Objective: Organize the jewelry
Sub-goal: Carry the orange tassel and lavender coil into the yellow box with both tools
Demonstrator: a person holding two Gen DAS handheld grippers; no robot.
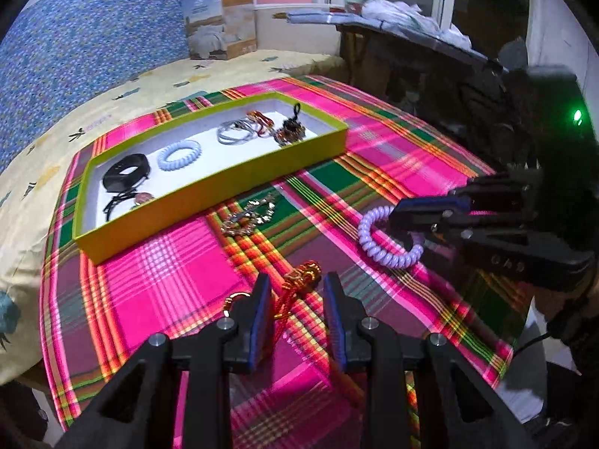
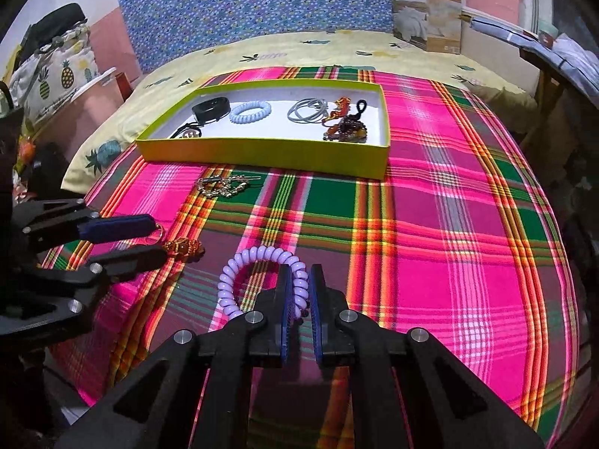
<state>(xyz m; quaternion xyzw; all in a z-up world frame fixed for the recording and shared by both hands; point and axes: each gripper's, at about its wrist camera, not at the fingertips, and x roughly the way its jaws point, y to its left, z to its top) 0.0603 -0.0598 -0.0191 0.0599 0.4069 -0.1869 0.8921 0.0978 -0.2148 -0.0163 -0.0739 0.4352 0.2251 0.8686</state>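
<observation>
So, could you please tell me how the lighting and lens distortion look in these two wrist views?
Left wrist view: fisheye bends the yellow tray and plaid cloth; dark vignette corners; a green light glows at the dim right edge. Right wrist view: same barrel curve, cloth oversaturated, purple coil bracelet sharp.

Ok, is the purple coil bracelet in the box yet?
Out. The purple coil lies on the plaid cloth in front of the box, with the right gripper's jaws around one side of it.
</observation>
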